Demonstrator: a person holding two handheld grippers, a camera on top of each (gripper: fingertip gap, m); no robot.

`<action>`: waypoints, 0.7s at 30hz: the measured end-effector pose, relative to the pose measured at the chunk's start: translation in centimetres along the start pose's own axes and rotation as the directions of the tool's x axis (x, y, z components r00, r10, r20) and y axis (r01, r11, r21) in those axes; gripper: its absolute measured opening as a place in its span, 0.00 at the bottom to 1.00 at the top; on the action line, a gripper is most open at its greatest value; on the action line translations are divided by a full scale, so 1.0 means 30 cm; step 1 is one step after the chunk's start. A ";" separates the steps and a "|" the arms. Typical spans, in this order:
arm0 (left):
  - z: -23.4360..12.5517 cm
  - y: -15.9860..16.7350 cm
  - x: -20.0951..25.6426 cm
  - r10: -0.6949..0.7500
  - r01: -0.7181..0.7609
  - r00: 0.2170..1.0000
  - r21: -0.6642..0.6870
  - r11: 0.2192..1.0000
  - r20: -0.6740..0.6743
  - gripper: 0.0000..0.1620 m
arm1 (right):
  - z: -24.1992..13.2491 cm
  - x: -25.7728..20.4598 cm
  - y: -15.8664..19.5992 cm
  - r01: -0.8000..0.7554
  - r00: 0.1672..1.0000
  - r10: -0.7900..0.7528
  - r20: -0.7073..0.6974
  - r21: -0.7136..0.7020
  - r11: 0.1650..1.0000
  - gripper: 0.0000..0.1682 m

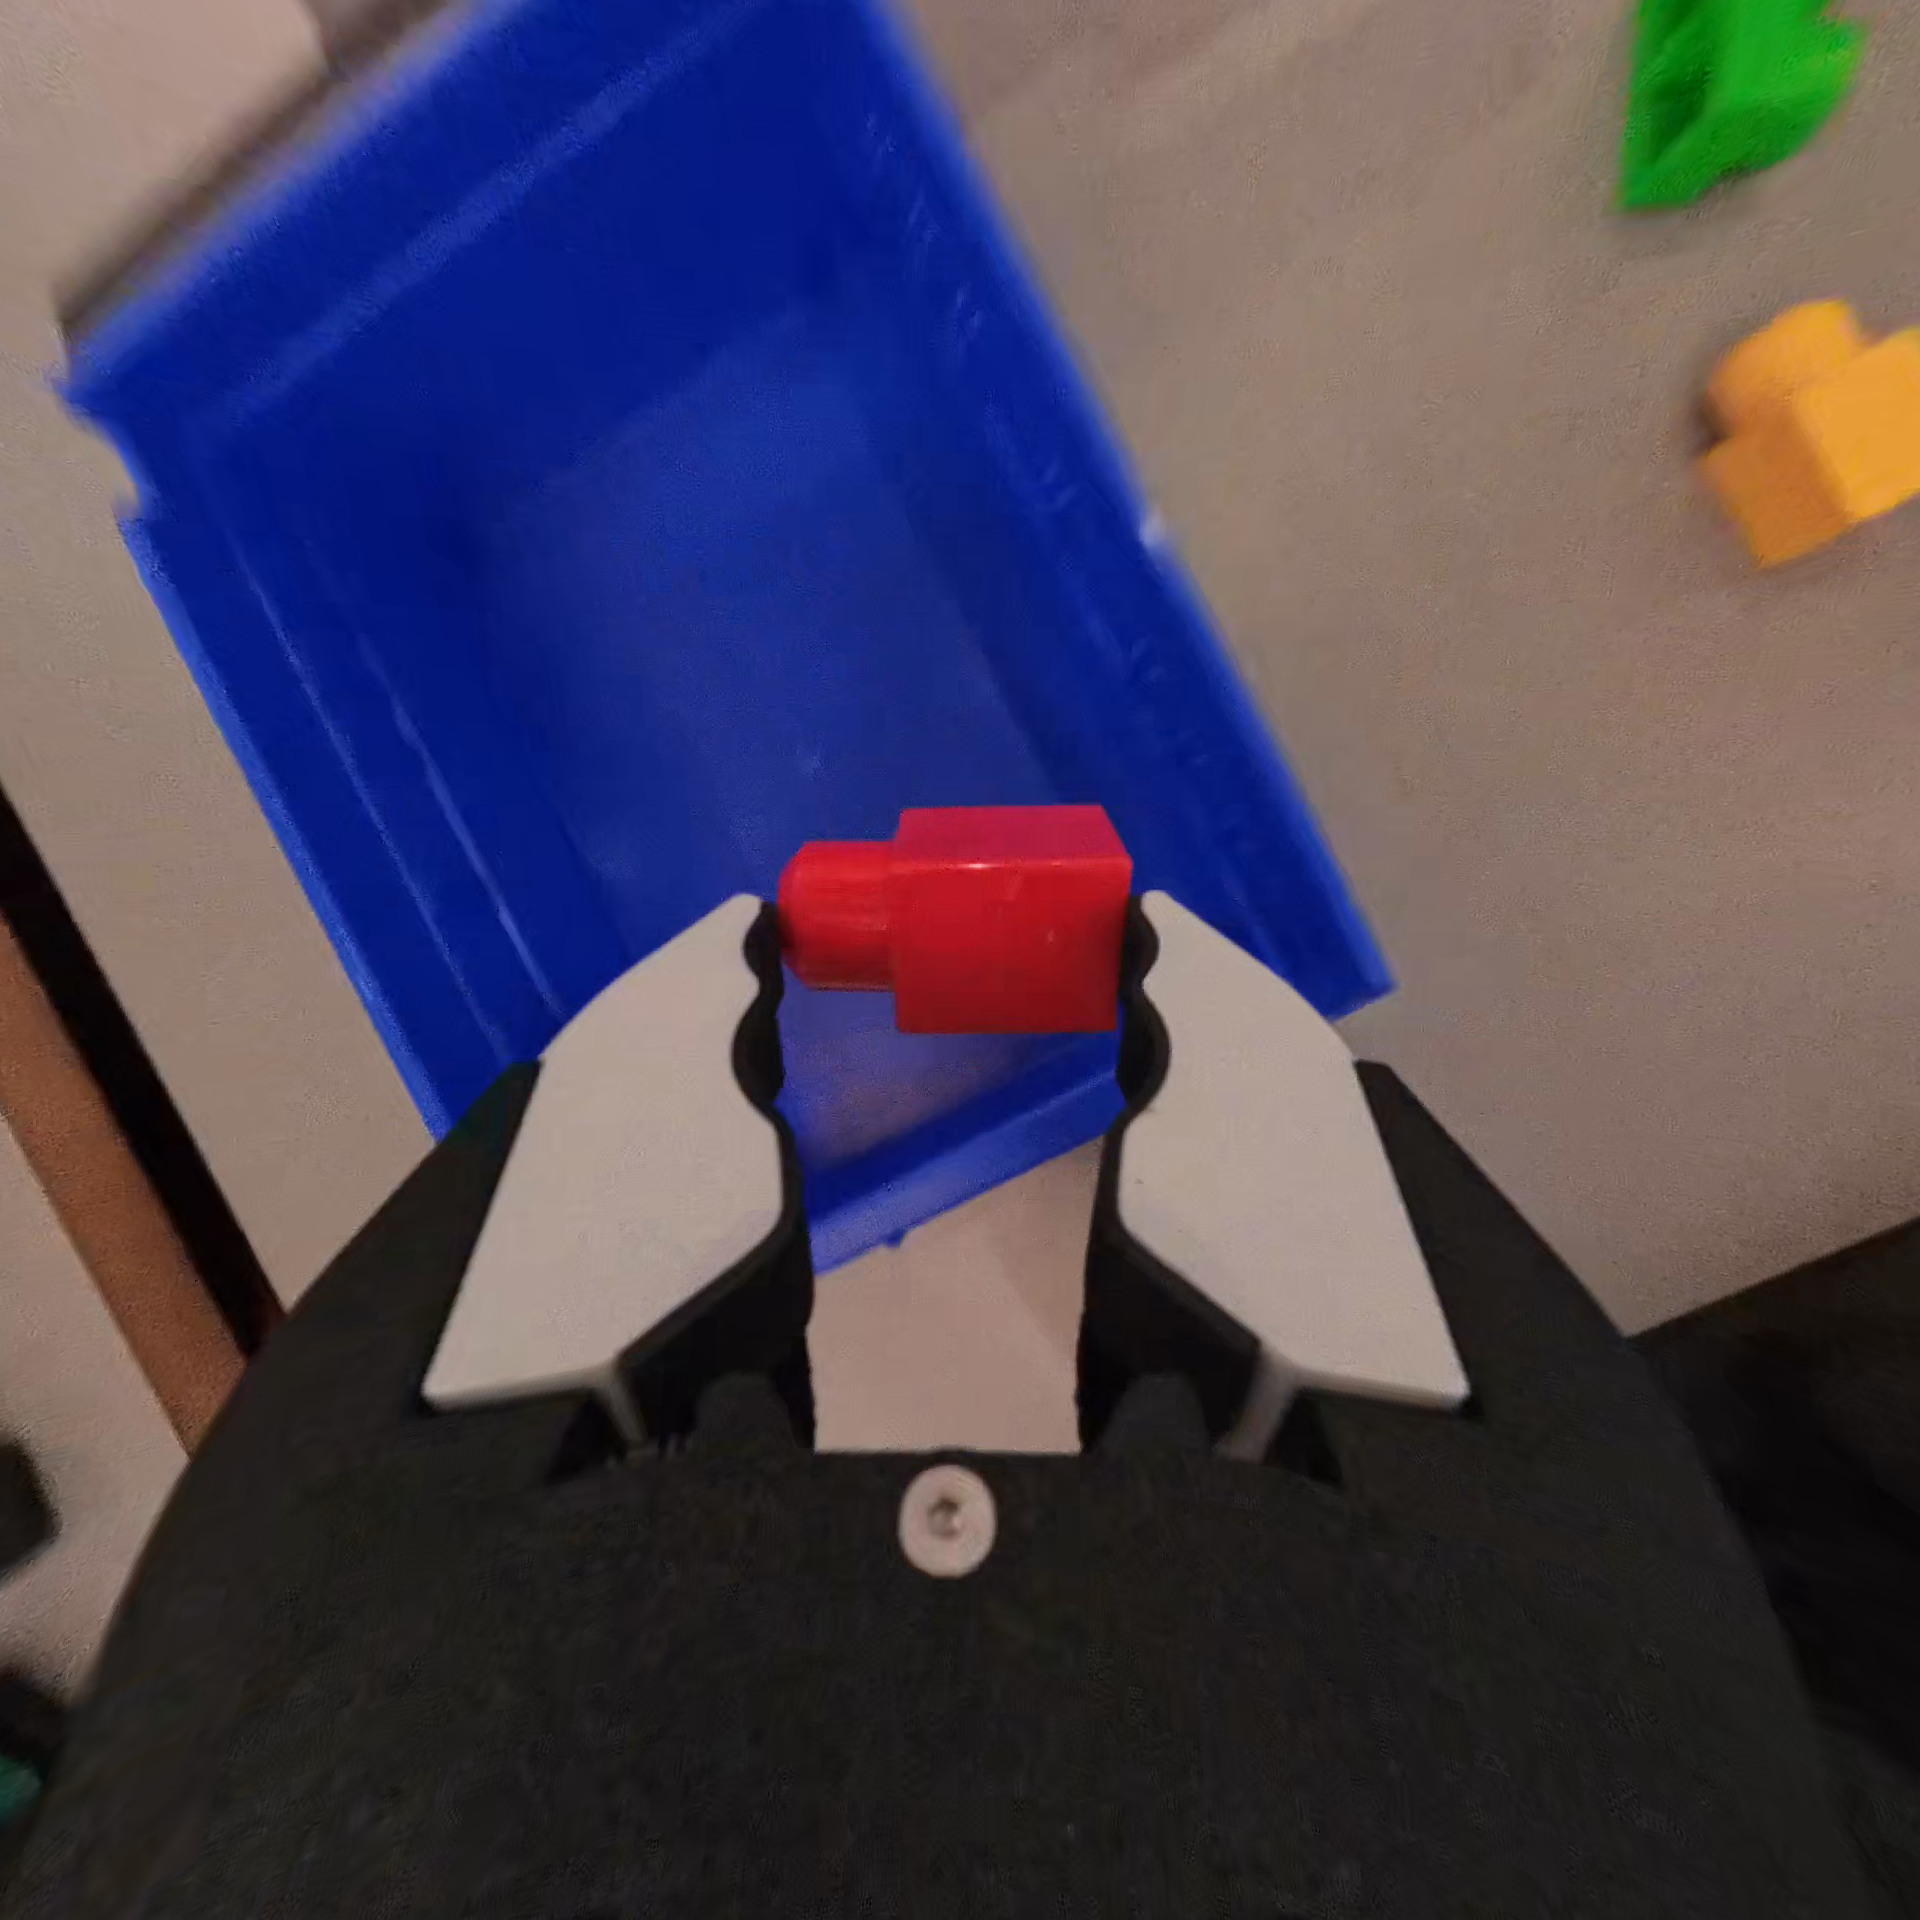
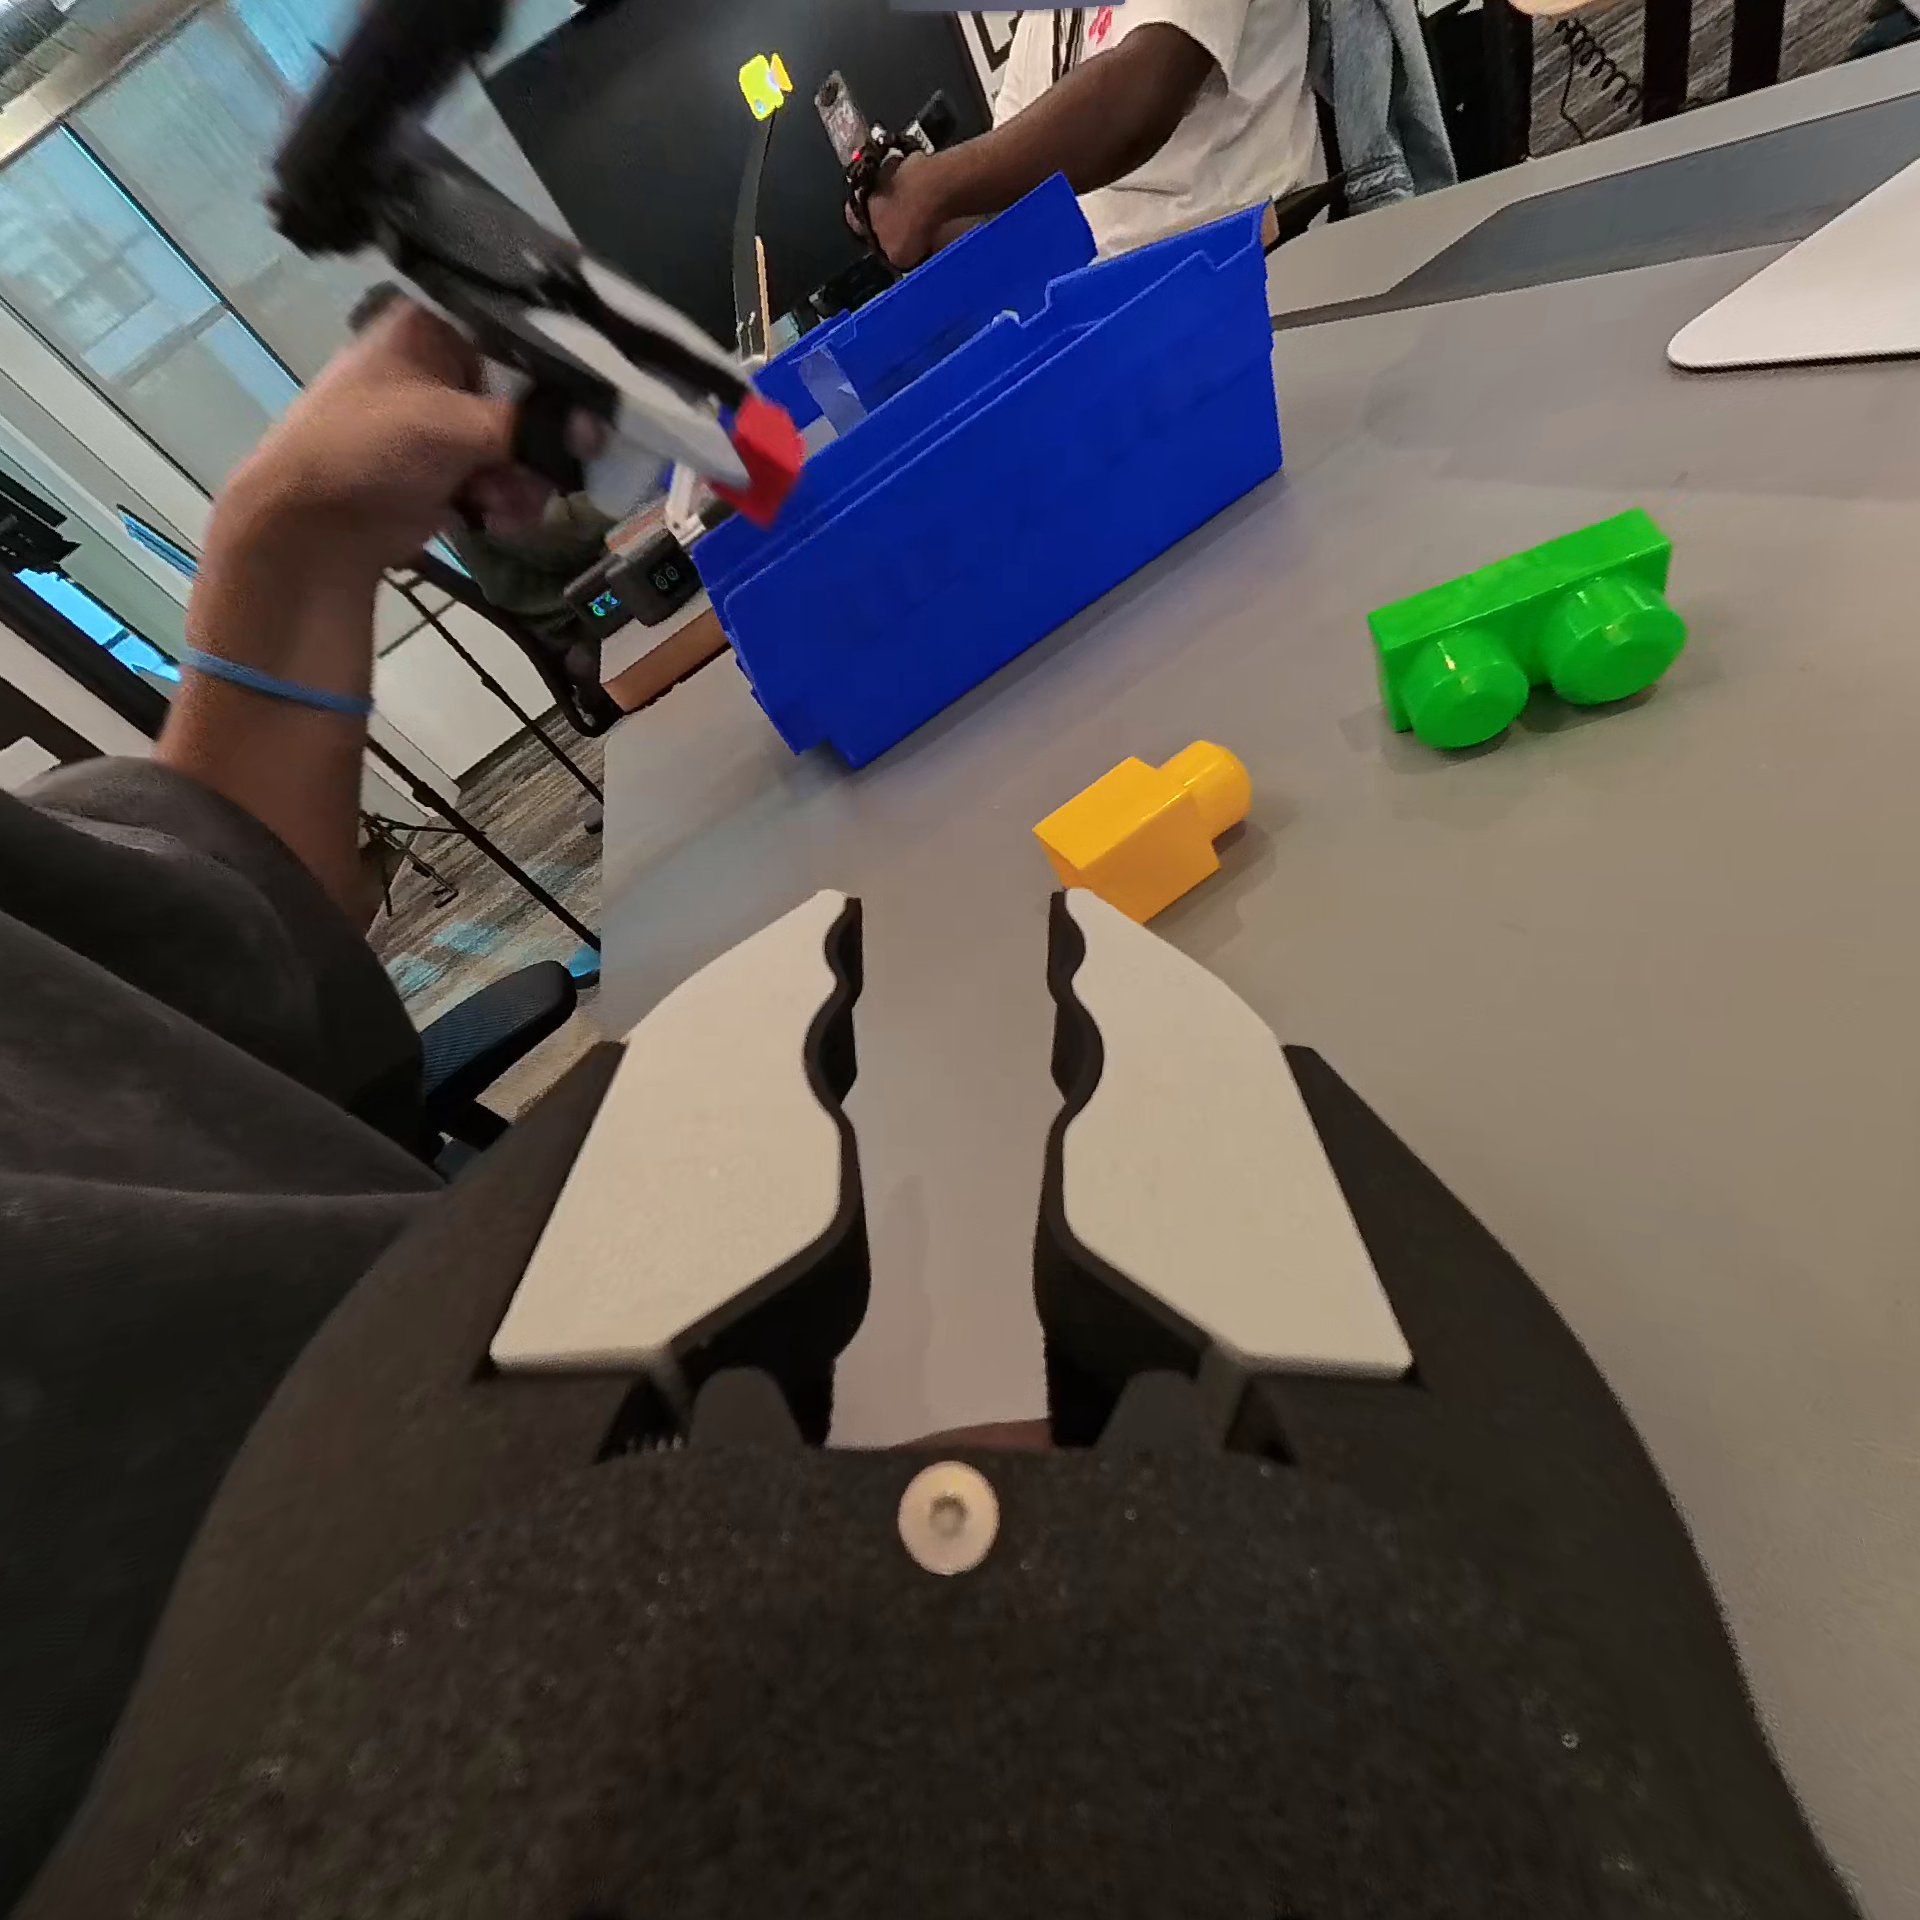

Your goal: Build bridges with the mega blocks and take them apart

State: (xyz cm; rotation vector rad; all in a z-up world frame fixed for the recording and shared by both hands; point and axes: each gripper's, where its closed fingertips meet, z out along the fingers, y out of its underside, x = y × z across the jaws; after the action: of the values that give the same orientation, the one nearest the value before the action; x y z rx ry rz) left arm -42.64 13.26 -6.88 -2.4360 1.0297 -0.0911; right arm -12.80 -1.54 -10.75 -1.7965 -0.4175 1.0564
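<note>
My left gripper [image 1: 945,920] is shut on a red one-stud block [image 1: 987,925], stud pointing left, held in the air over the near end of an open blue bin [image 1: 312,582]. In the right wrist view the left gripper [image 2: 743,457] holds the red block [image 2: 767,457] above the bin's [image 2: 1018,551] left end. My right gripper [image 2: 956,914] is open and empty, low over the grey table [image 2: 1558,1039]. A yellow one-stud block [image 2: 1143,826] lies on its side just beyond its right fingertip. A green two-stud block [image 2: 1527,629] lies on its side farther right. Both show in the left wrist view, yellow [image 1: 1818,447] and green [image 1: 1725,104].
A person in a white shirt [image 2: 1143,114] stands behind the bin at the table's far side. A flat white thing [image 2: 1829,291] lies at the far right. The table's left edge [image 2: 613,831] drops to a carpeted floor with a chair and stands. Spacing between my two grippers at the tips: around 35 centimeters.
</note>
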 end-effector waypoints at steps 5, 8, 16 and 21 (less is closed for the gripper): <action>-0.090 -0.266 0.353 0.531 -0.499 0.845 0.266 0.825 -0.063 0.38 | 0.002 -0.002 -0.001 0.007 1.000 -0.007 -0.007 0.002 1.000 0.20; 0.056 -0.273 0.500 0.699 -0.679 0.706 0.172 0.714 -0.116 0.38 | 0.003 -0.002 0.000 0.016 1.000 -0.016 -0.008 0.008 1.000 0.20; 0.359 -0.185 0.659 0.804 -0.848 0.486 0.037 0.529 -0.342 0.38 | 0.003 -0.002 -0.002 0.000 1.000 0.000 0.000 0.026 1.000 0.20; 0.399 -0.187 0.667 0.802 -0.859 0.478 0.002 0.512 -0.358 0.38 | 0.011 -0.008 0.009 0.031 0.999 -0.031 -0.011 -0.001 1.000 0.20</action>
State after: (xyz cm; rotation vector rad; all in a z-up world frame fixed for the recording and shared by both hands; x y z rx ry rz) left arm -21.76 7.74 -17.30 -1.7771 2.3778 -0.0525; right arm -13.25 -1.64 -10.93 -1.7909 -0.4374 1.0244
